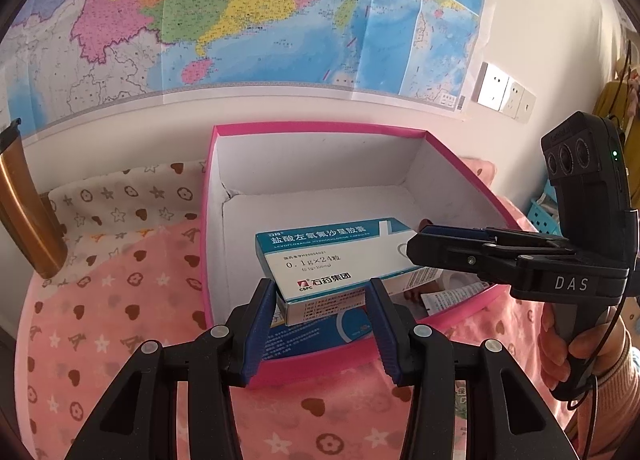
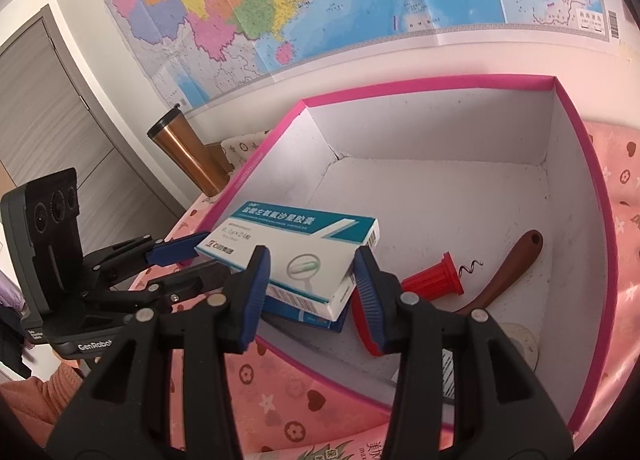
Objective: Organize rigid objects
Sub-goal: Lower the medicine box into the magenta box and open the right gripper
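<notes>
- Your left gripper and right gripper each clamp their jaws on one end of the medicine carton.
- It hangs over the near-left corner of the pink box, above a blue carton.

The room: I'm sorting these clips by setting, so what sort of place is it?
Probably a bedroom at home: a pink heart-print blanket covers the surface under the pink box, a wall map hangs behind, and household wall sockets sit beside it.
</notes>
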A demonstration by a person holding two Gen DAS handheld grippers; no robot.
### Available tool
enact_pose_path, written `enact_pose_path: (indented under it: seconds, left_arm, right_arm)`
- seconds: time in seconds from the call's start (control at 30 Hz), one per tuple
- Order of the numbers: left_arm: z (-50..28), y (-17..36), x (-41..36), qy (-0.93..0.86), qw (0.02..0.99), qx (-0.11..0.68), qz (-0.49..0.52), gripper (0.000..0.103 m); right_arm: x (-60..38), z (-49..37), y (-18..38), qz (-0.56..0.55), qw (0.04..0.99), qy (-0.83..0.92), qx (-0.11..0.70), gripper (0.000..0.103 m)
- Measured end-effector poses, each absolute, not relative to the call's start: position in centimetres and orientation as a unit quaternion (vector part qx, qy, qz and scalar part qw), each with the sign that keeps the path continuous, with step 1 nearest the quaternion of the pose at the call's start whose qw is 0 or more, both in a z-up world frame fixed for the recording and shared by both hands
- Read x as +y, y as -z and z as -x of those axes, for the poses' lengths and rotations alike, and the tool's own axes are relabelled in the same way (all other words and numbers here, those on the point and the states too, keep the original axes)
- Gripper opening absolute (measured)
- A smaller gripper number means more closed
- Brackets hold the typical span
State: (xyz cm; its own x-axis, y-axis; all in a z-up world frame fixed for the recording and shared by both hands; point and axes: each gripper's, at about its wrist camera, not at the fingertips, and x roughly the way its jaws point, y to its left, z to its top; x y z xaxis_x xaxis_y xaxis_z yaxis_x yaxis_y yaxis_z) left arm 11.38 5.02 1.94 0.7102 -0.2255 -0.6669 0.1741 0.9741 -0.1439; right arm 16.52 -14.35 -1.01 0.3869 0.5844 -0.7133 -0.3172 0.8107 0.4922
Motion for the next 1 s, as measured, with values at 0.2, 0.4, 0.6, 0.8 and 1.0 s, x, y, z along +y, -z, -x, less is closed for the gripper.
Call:
enact_pose_path:
  seconds: [0.2,0.4,0.6,0.8,1.0]
  left_arm:
    - [-11.7,-1.8,5.1,0.105,0.924,0.367,0.032,0.047]
    - [-12.0,-1.6,5.3,0.096,0.924,0.370,0.024,0.047]
    - [-11.6,-1.9,5.4,0.052,0.932,0.359,0.000,0.047]
    - [-9.4,-3.4,5.1,0.040,0.945,0.323,-0.002,0.049]
    - [-5.6,-4.4,4.5,0.074,0.954,0.290,0.019,0.052]
  right_arm:
    - [-14.1,-16.8,1.6,-0.137,0.818,-0.273,0.487,0.047]
    - [-13.7,-17.0,2.0,-0.132,0.815,-0.274,0.493,0.047]
    - [-12.3,-17.4,2.7,-0.120,0.802,-0.291,0.508,0.045]
    - [-12.9,-16.5,1.9,-0.125,0.805,-0.295,0.499,0.045]
    - [-16.1,-12.9,-1.1,-0.128,0.820,-0.304,0.467,0.045]
